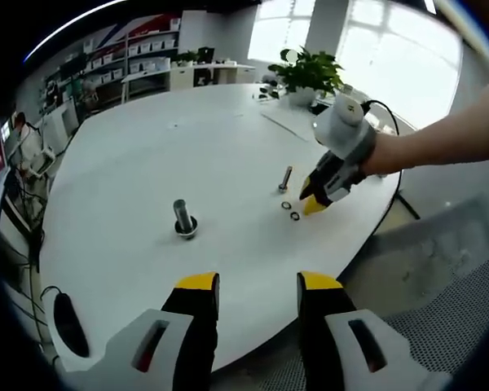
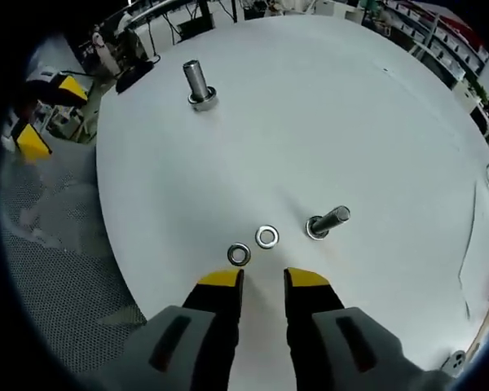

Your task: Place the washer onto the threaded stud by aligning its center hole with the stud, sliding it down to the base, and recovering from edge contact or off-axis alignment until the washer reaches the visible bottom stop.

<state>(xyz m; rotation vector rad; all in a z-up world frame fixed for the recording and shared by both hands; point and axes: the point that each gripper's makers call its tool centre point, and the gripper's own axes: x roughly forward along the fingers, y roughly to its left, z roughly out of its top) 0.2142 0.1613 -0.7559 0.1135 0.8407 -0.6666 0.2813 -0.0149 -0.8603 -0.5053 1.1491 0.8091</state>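
A: White round table (image 1: pixel 147 155), two studs standing on it. The big stud (image 2: pixel 198 85) is upright on its base, well apart from everything else. The small stud (image 2: pixel 329 221) stands near the two washers.

B: And the washers?

A: Lying flat on the table, side by side, not touching. Left washer (image 2: pixel 239 255) sits just ahead of the right gripper (image 2: pixel 263 279); the second washer (image 2: pixel 267 237) lies a little beyond, between that one and the small stud. Neither is on a stud.

B: Anything in the way?

A: Bare tabletop between washers and studs. A potted plant (image 1: pixel 308 75) sits on the far edge, shelves with bins (image 1: pixel 134 61) stand behind, and a dark mouse-like object (image 1: pixel 68 323) rests near the table's rim.

B: Hands?

A: From the left gripper view, a bare forearm (image 1: pixel 440 138) reaches in from the right, the right gripper tilted down, tips just beside the washers. Its jaws stand a little apart with nothing between them. The left gripper (image 1: pixel 258 283) hangs back over the near table edge, jaws wide, also holding nothing.

B: Any writing?

A: Nothing readable; bin labels are too small.
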